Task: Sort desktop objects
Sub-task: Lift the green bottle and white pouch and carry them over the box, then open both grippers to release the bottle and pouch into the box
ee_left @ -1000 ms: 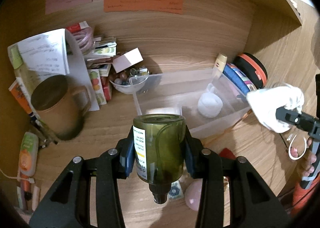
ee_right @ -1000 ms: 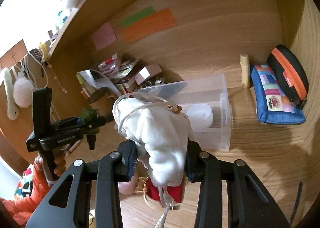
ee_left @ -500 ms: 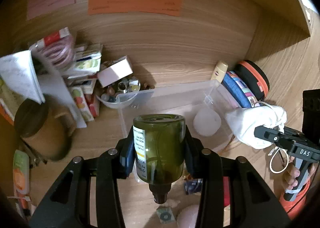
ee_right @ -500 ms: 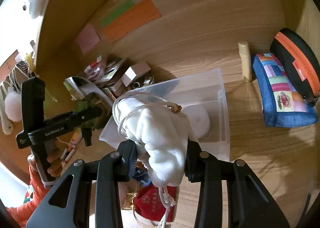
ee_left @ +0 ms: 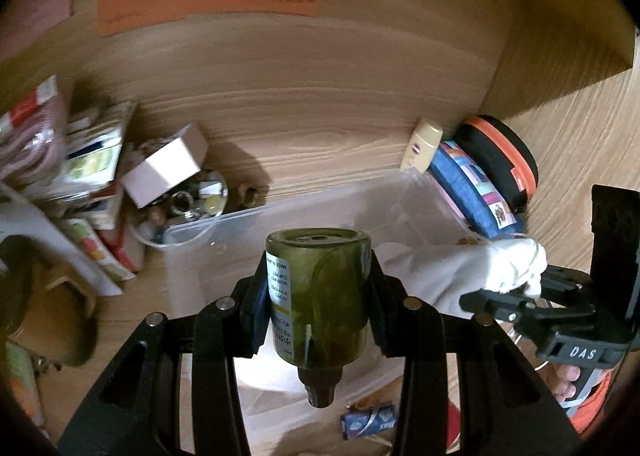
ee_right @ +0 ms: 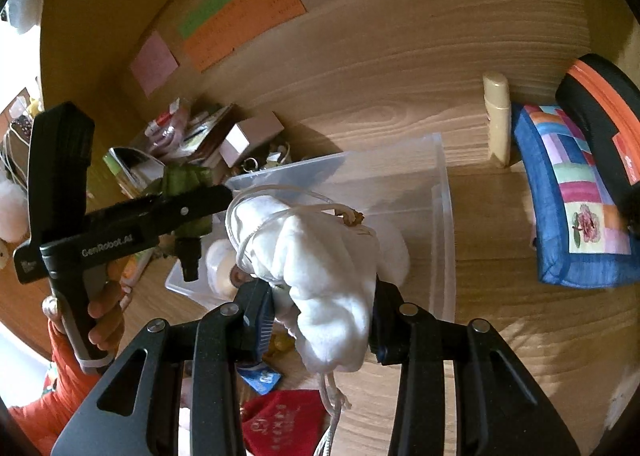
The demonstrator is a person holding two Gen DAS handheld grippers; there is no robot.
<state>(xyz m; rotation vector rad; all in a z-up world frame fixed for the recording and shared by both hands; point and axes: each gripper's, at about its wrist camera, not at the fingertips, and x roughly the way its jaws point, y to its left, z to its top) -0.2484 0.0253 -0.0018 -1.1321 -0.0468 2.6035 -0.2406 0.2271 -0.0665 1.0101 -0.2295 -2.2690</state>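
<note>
Left gripper fingers clamped on green bottle, held cap-down above near end of clear bin. Bottle looked rigid, smooth, likely slippery; mid-body grip was sound. Right gripper fingers pinched white drawstring pouch over bin: soft, light, would deform; loose cord could snag. Bin thin translucent plastic on wood surface.
</note>
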